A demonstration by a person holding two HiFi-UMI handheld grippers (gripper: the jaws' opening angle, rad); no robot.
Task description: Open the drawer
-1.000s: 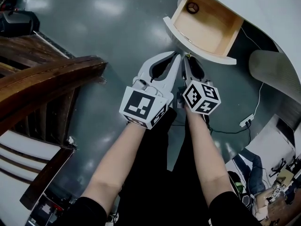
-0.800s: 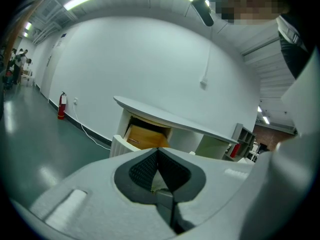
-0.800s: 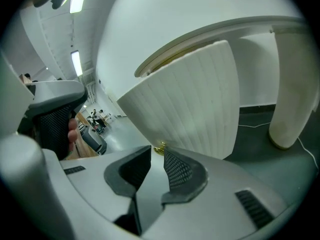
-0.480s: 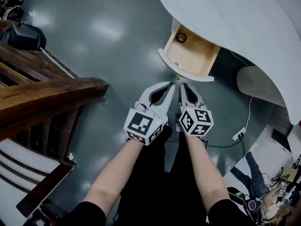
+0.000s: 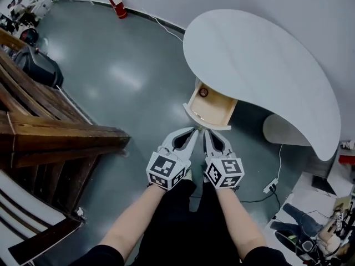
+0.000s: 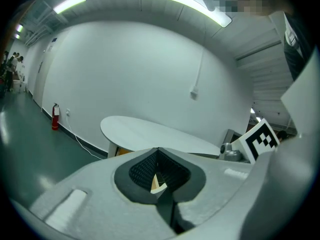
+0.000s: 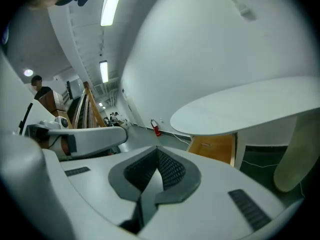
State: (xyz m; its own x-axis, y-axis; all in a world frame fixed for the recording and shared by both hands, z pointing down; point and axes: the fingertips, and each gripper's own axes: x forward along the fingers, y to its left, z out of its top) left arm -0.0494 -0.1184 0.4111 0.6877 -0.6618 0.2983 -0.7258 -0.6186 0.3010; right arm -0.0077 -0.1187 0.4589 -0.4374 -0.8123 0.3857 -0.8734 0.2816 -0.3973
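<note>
Left tongs (image 5: pixel 193 132) are pressed together, empty. Right tongs (image 5: pixel 206 133), just beside, have just been closing on nothing. Ahead, the drawer (image 5: pixel 219 108) stands pulled out from under the bench (image 5: pixel 266 65); the job looks done, hence both tongs hang clear.

**Drawer out beneath the tabletop's near edge**

The drawer (image 5: pixel 217 107) juts out from under the near edge of the tabletop (image 5: pixel 260 60), above the floor (image 5: pixel 127 76). A small round thing (image 5: pixel 204 92) lies in its far left corner. A wooden stair railing (image 5: pixel 61 140) stands well to the left. A fire extinguisher (image 5: pixel 117 4) stands by the far wall, behind and left of the tabletop. A power strip (image 5: pixel 270 185) lies on the floor, right of the drawer and nearer the person.
</note>
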